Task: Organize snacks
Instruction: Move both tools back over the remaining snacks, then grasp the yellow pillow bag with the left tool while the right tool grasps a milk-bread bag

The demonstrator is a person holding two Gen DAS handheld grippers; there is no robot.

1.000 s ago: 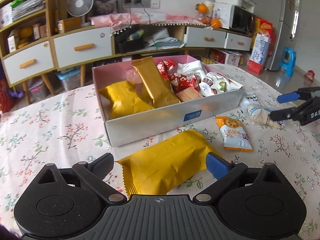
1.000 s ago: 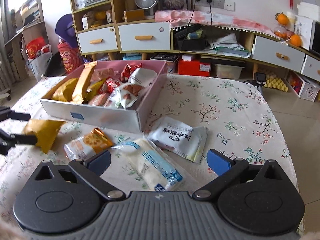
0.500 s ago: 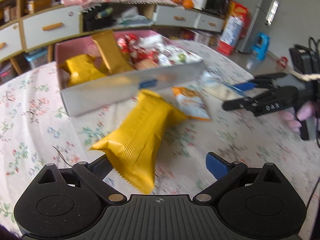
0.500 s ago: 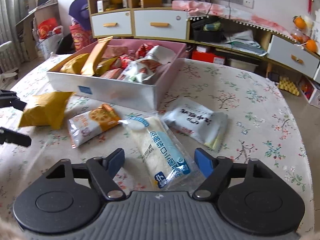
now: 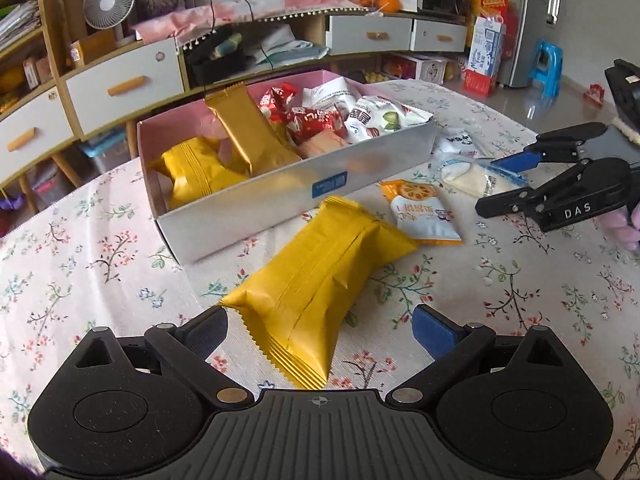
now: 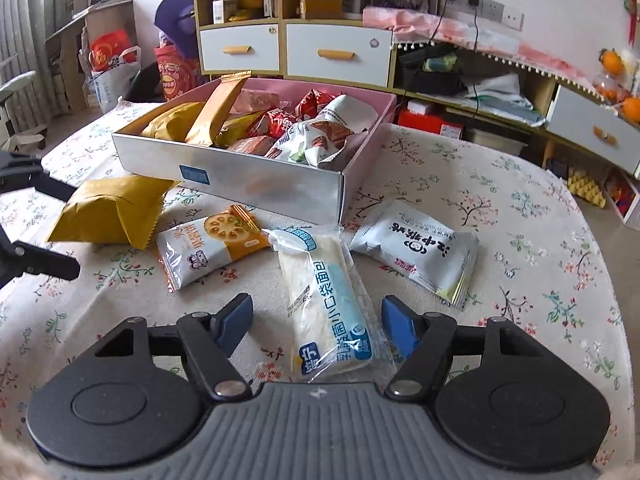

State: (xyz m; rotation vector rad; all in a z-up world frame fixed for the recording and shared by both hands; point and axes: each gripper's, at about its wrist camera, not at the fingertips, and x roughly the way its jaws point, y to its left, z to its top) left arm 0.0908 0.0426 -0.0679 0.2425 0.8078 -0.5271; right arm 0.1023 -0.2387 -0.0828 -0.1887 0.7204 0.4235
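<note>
A large yellow packet (image 5: 320,280) lies slantwise on the floral tablecloth. Its near end rests between the fingers of my left gripper (image 5: 320,330), which stands open and does not touch it. In the right wrist view the same yellow packet (image 6: 112,208) shows with the left gripper (image 6: 76,234) at its end. A clear bread packet with blue print (image 6: 328,292) lies lengthwise between the fingers of my right gripper (image 6: 318,324). Those jaws are closing, and a gap remains on the left side. The silver box with pink lining (image 5: 280,192) holds several snacks.
An orange-and-white packet (image 6: 212,244) lies between the yellow packet and the bread. A white packet with black characters (image 6: 416,252) lies to the right of the bread, near the box's corner (image 6: 340,184). Shelves and drawers stand beyond the table's far edge.
The right gripper's jaws have narrowed around the bread packet. The yellow packet, which lay crosswise before the left gripper, now points slantwise away from it.
</note>
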